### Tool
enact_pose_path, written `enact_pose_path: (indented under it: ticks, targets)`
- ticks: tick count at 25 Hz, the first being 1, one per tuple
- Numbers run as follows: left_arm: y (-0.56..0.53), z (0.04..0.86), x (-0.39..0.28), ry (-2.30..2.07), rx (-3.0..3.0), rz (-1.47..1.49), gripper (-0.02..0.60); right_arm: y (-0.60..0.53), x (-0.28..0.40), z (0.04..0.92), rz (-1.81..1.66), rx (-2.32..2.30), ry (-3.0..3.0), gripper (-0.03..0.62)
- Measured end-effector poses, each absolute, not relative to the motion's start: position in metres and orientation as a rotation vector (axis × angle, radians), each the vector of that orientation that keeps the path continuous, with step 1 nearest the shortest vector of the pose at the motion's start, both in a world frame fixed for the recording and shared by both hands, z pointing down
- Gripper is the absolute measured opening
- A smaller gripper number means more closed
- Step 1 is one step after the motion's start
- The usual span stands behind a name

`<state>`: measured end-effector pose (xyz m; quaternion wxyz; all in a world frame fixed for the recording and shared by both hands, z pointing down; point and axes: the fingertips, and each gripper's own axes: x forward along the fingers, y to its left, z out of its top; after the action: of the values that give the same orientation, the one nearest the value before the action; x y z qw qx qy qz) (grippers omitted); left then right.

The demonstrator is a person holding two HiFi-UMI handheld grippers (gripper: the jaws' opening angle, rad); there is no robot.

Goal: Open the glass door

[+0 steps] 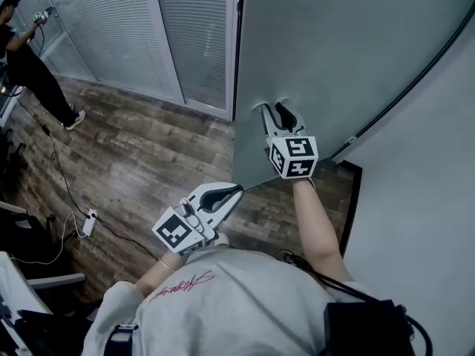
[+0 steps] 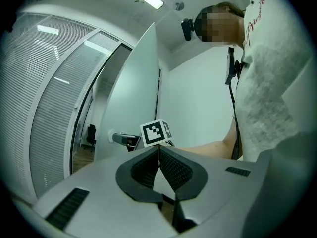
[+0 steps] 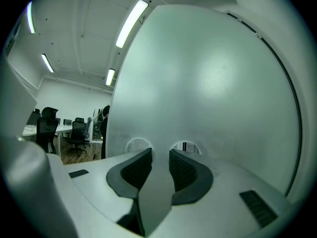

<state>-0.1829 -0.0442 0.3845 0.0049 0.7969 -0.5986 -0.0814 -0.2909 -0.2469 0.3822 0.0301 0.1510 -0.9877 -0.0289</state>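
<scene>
- Pushing step: the right gripper (image 1: 273,110), jaws spread and empty, had its tips against the glass door (image 1: 341,58), which stood ajar.
- The left gripper (image 1: 236,191), jaws pressed together, hung short of the door.
- The next move likely called for a steady push forward on the door.

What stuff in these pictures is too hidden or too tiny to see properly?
1. What is behind the glass door: in the right gripper view, the frosted pane hides it.
2. Door handle: in the left gripper view, one end is behind the right gripper, and it is too small to tell its shape.
3. Far person: in the head view, at the left edge, too small to see what the hand holds.
</scene>
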Motion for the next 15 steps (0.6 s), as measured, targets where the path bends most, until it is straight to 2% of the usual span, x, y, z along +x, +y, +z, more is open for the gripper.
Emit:
enact_pose_path:
  ticks: [15]
  targets:
    - [-0.036, 0.386, -0.094, -1.834, 2.513, -0.250, 0.018, -0.215, -0.206, 0.385, -0.086, 0.385, -3.047, 0.117]
